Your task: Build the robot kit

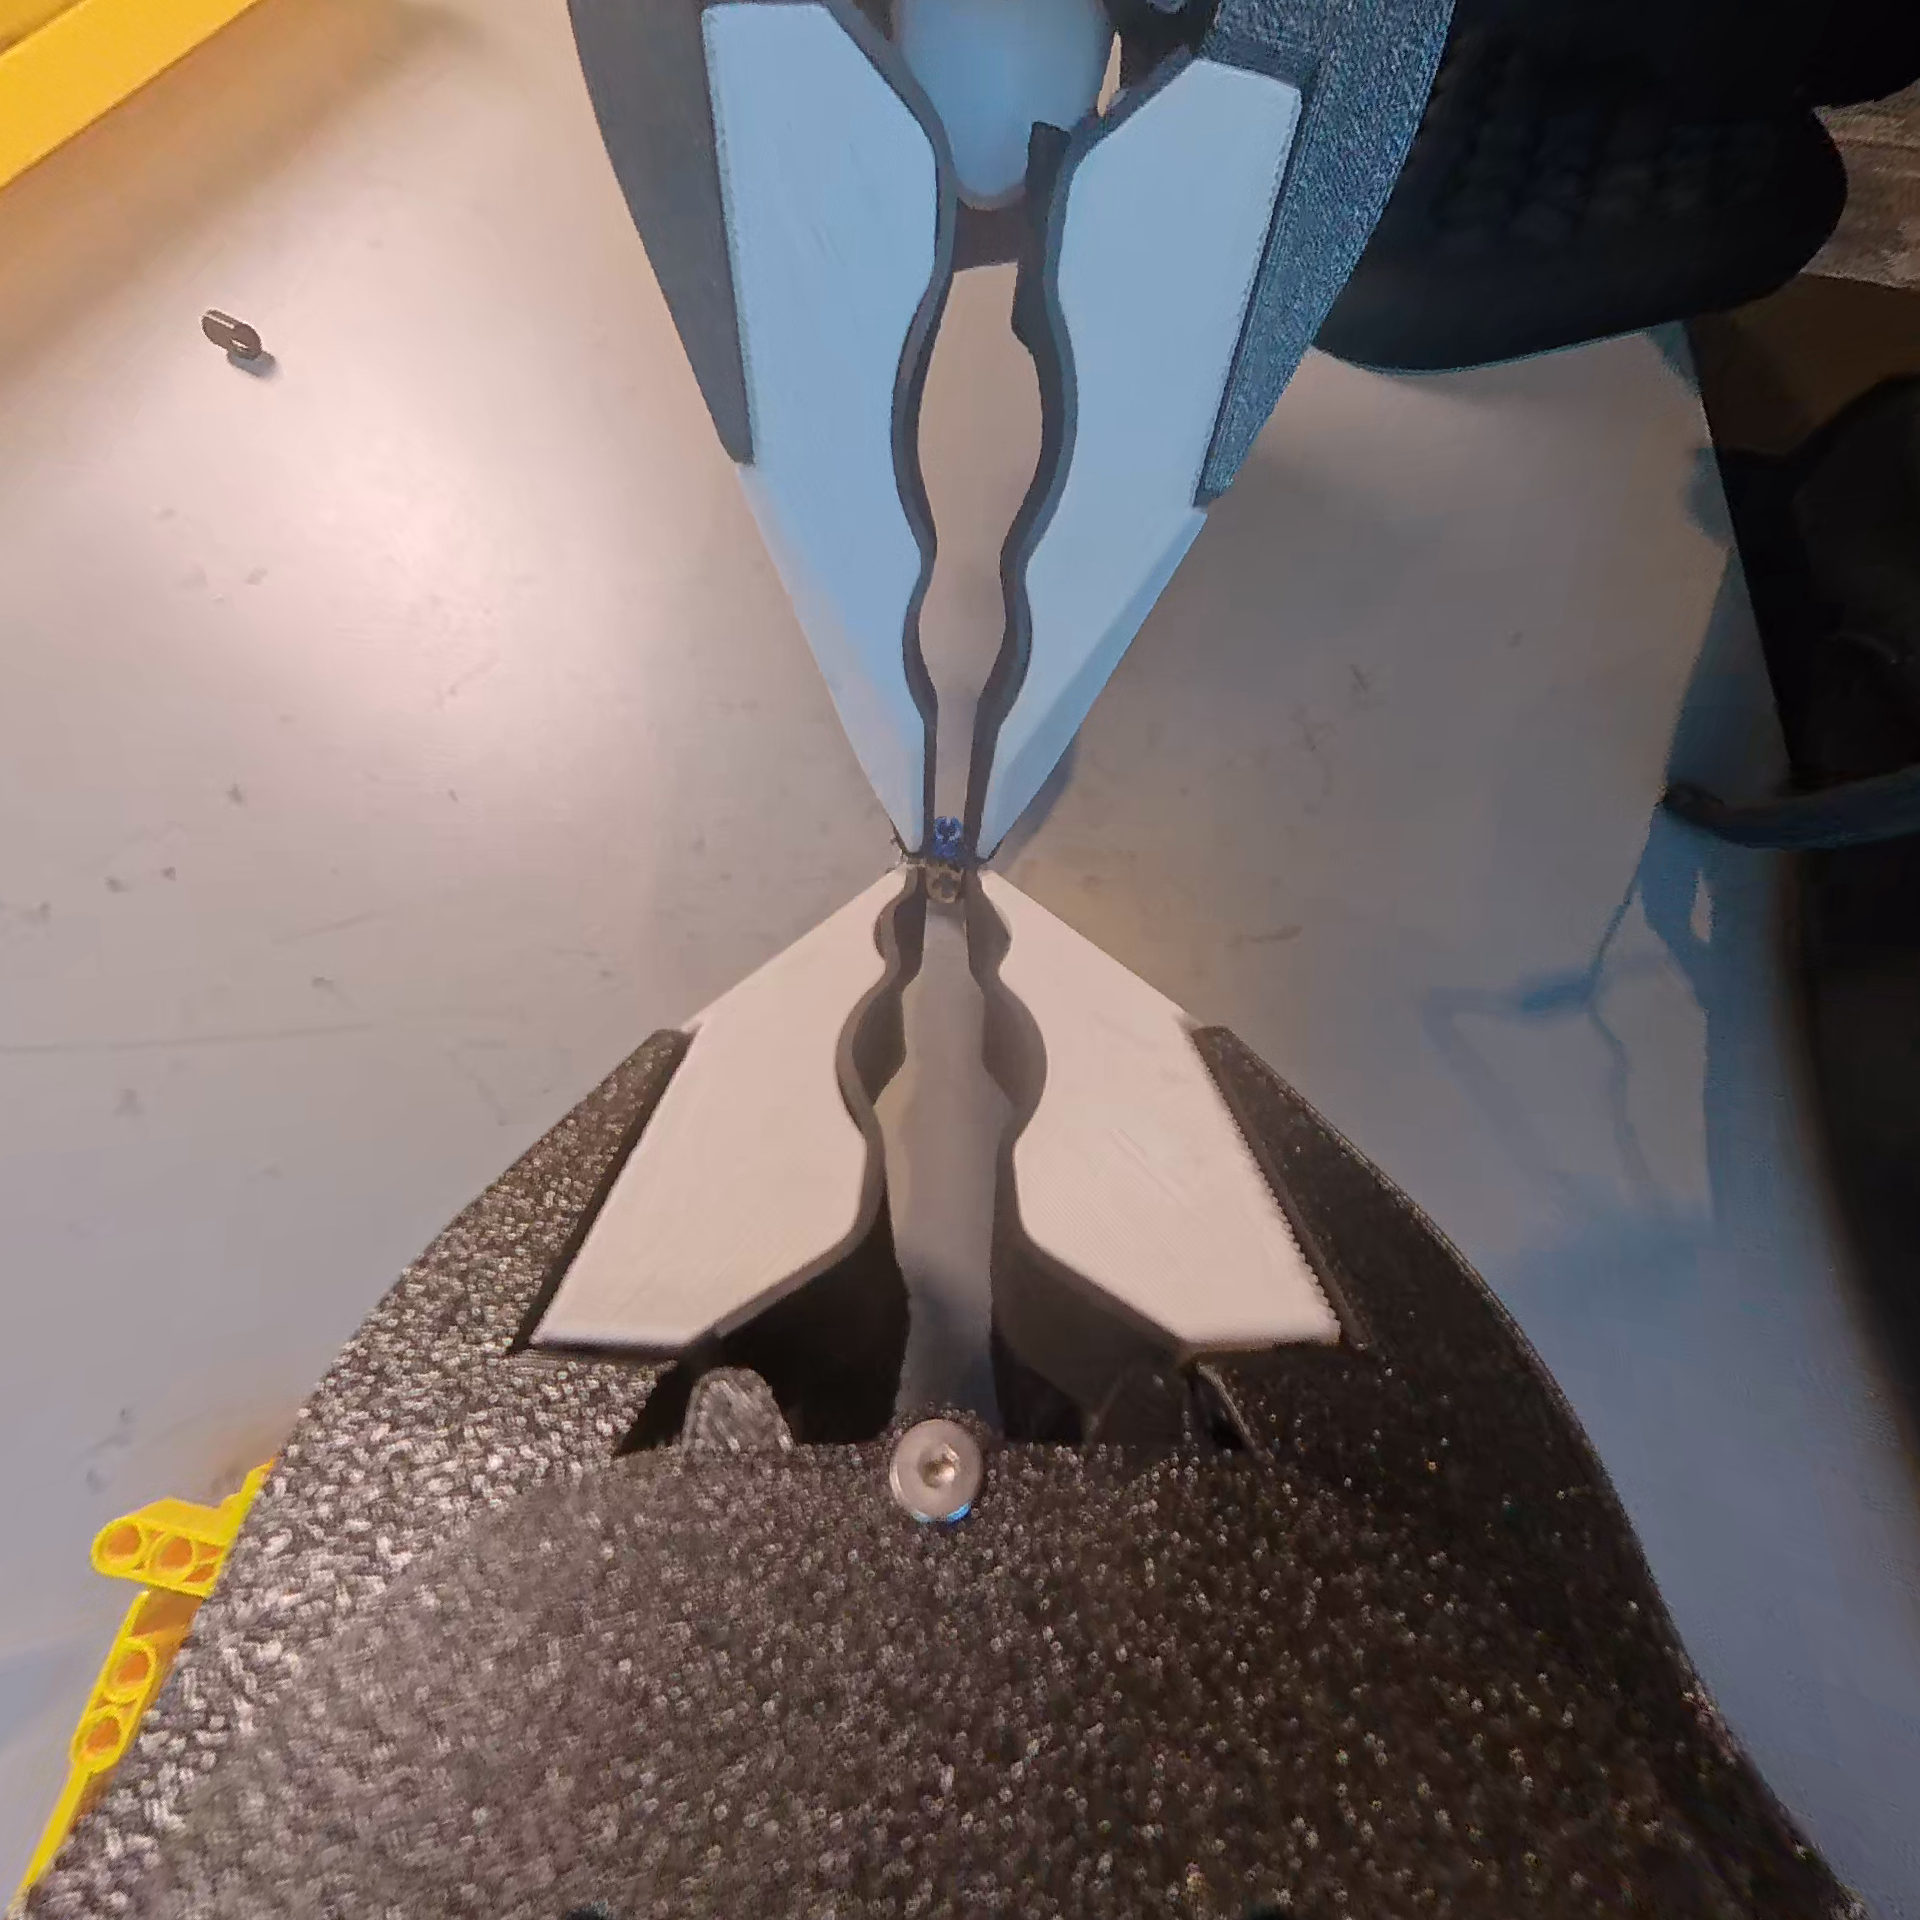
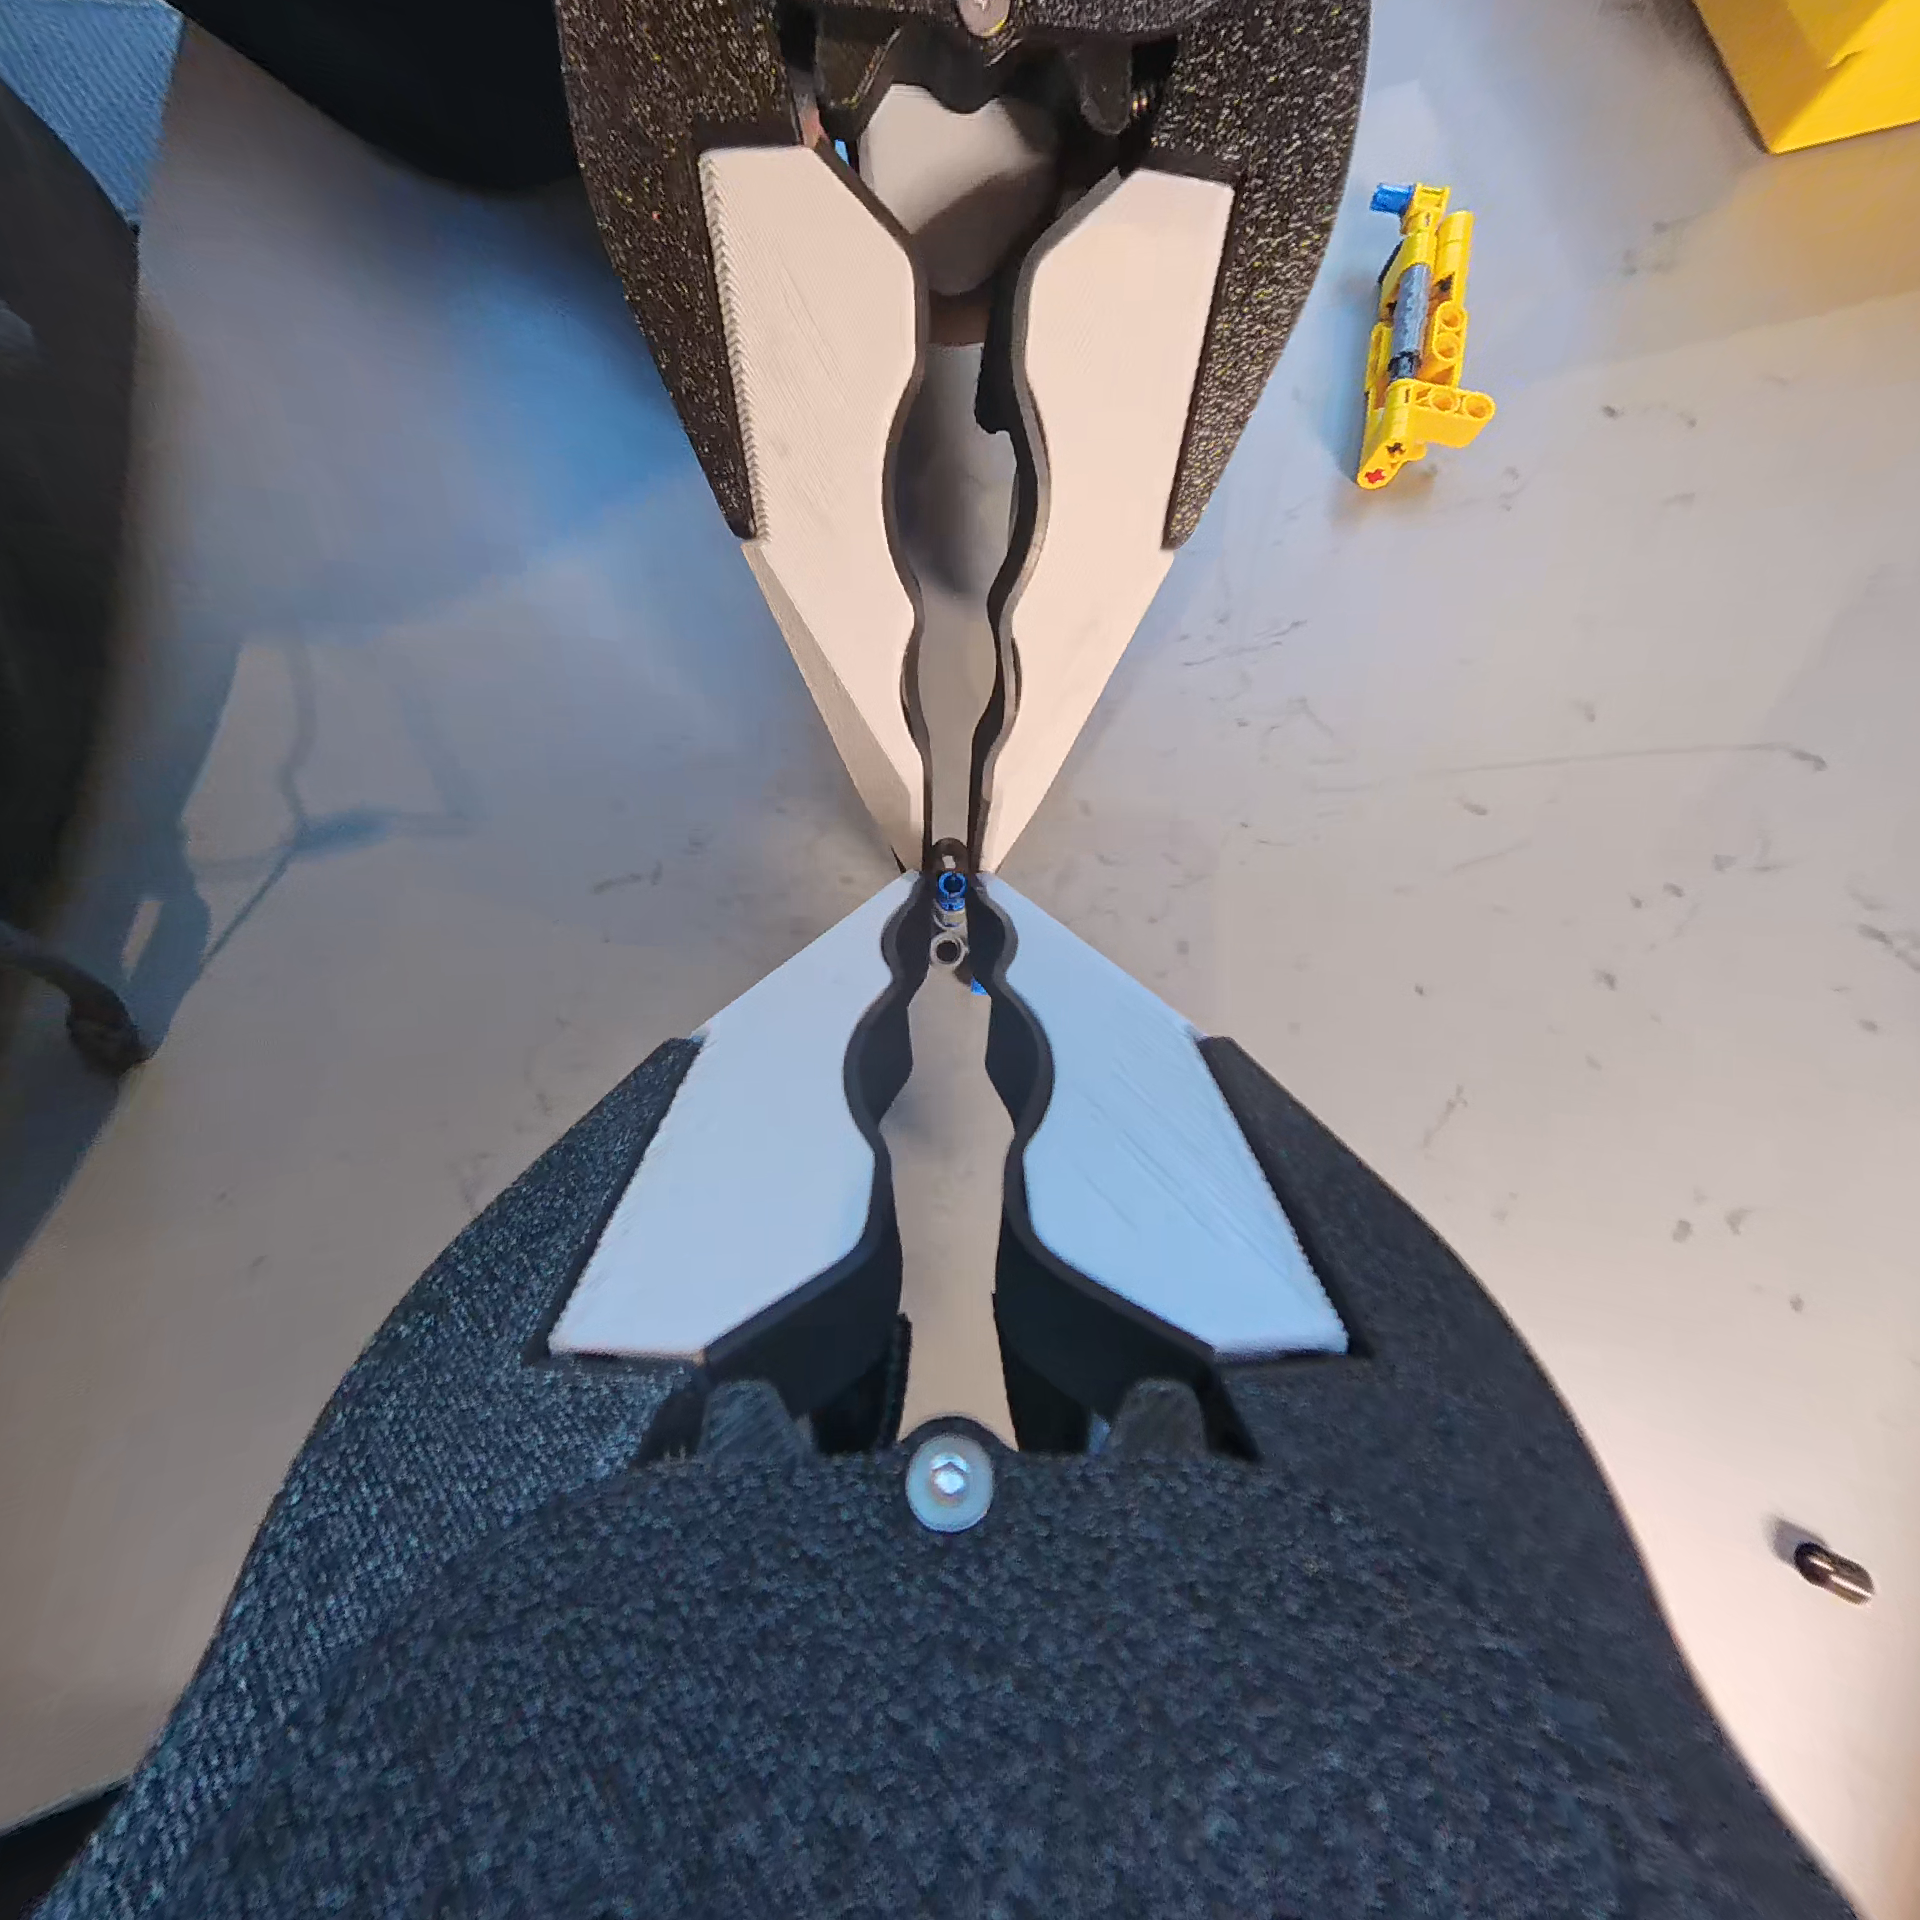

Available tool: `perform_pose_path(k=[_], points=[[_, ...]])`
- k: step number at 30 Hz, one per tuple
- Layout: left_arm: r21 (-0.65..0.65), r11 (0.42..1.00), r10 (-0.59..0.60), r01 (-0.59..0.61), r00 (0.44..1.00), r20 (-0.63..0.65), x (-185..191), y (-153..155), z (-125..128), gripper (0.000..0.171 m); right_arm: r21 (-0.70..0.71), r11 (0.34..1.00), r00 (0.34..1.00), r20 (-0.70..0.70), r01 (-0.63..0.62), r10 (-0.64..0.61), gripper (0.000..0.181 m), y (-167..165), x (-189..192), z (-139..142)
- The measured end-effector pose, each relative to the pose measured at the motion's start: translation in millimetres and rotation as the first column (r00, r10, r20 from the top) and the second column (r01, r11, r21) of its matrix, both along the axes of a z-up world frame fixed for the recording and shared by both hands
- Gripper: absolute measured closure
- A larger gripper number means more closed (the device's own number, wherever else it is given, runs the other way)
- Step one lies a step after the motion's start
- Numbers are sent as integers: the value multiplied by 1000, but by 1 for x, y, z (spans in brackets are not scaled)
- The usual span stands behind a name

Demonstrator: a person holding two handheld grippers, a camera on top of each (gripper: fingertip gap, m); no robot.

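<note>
Both claws meet tip to tip over the pale grey tabletop (image 2: 1455, 831). Seen from the left wrist, the left gripper (image 1: 943, 883) reaches up from the bottom of the picture, its light grey fingers (image 1: 748, 1143) drawn almost together at the tips, pinching a small grey piece (image 1: 943, 881) there. Facing it, the right gripper (image 1: 945, 831) comes down from the top, its tips just as narrow and closed on a tiny blue pin (image 1: 945, 831). Blue pin and grey piece touch end to end, so their shared long axis runs along the line of the two claws, from one gripper to the other. The right wrist view shows the same meeting from the other side: the right gripper (image 2: 948, 904) grips the blue pin (image 2: 949, 886), with a small grey sleeve (image 2: 947, 950) showing its round open end just behind it between the fingers, and the left gripper (image 2: 948, 847) closes in from above.

A yellow beam assembly (image 2: 1418, 332) with a dark axle lies on the table well apart from the tips, its length roughly parallel to the claws. A small black link (image 2: 1834, 1574) lies alone farther off, seen also from the left wrist (image 1: 234, 338). The tabletop is scuffed and speckled with dark marks. A yellow box (image 2: 1818, 62) sits at one corner, and a dark office chair (image 1: 1610, 156) stands past the table edge.
</note>
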State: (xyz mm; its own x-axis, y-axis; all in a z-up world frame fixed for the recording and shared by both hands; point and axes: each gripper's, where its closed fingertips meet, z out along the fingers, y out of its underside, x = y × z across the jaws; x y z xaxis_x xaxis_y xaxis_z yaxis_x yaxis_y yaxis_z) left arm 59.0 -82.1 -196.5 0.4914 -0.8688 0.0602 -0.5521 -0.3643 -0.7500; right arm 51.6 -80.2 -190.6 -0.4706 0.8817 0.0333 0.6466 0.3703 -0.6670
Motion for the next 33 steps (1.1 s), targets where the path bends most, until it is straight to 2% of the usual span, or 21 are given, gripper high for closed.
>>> perform_pose_path(k=[6,14,24,33], points=[[-26,1000,0,1,1000,7,-1,2,0,165,-39,999,1000,22,13,-12,177,2,0,-1],[-108,994,-5,11,999,54,-2,3,1,165,-211,976,998,14,60,-58,177,3,-1,-1],[-22,1000,-11,10,999,-39,-2,3,0,165,-140,989,995,-80,50,-61,177,3,-1,-1],[-19,1000,-15,14,998,-69,-4,4,0,166,-272,957,989,-77,99,-124,177,4,-3,-2]])
